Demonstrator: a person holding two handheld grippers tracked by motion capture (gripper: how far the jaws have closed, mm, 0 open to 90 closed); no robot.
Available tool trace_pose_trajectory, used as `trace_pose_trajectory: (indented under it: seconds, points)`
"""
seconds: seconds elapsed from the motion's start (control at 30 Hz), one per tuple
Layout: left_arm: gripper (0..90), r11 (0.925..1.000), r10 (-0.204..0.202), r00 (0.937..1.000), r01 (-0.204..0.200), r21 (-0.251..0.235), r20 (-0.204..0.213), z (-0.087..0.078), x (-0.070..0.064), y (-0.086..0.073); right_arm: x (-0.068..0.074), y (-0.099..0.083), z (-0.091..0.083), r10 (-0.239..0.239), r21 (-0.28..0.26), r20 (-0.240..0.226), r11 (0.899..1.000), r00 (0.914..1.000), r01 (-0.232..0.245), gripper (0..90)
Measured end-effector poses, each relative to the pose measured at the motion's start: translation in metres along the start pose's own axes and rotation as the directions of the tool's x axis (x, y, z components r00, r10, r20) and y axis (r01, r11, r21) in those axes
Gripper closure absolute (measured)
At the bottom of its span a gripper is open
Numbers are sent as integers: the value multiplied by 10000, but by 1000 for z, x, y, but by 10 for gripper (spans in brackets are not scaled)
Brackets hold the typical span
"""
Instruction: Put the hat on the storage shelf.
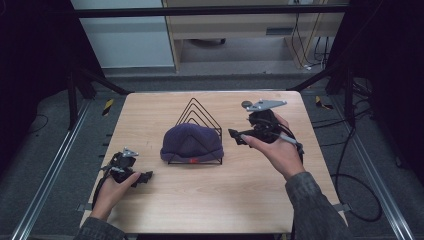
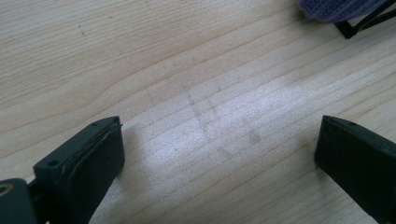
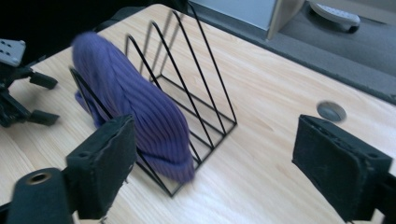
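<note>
Purple beanie point(image 1: 192, 141) sits draped over the front wires of a black wire rack point(image 1: 199, 112) at mid-table point(image 1: 150, 200). R gripper point(image 1: 239, 137) hangs just right of the rack, jaws spread wide, nothing between them, pointing at the hat. L gripper point(image 1: 145, 178) rests low near the table's front-left, jaws likewise apart & empty, well clear of the rack. Judged step: approach w/ the R to take the beanie. Best bet: come in level, pinch the knit at its lower edge only, not the wire, then lift up & off so the rack doesn't drag; L could steady the rack base.

Ribbed knit beanie point(image 3: 135, 107), black wire rack point(image 3: 196, 79), matt wood table point(image 3: 261, 177).
</note>
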State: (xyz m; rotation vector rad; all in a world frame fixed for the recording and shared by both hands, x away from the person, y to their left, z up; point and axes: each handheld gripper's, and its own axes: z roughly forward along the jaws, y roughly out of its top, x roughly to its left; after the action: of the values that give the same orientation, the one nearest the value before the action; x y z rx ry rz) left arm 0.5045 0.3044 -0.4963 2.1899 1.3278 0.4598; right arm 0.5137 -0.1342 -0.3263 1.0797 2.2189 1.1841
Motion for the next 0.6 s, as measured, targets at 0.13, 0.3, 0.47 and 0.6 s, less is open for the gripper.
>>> trace_pose_trajectory:
  seconds: [0.13, 0.3, 0.47, 0.6]
  points:
    - [0, 10000, -31, 10000, 30, -88, -65, 1, -1, -1, -13, -27, -8, 454, -12, 130, 9990, 9989, -454, 120]
    - [0, 9996, -124, 9998, 121, -241, -126, 2, -3, -2, -24, -51, -9, 794, 73, 169, 9968, 9967, -796, 109]
    - [0, 9993, -155, 9998, 150, -334, -154, 1, -4, -3, -37, -88, -3, 1397, 281, 161, 9897, 9901, -1401, 98]
    - [0, 9992, -165, 9997, 159, -356, -175, 2, -4, -3, -42, -111, 3, 1509, 630, 213, 9864, 9883, -1519, 95]
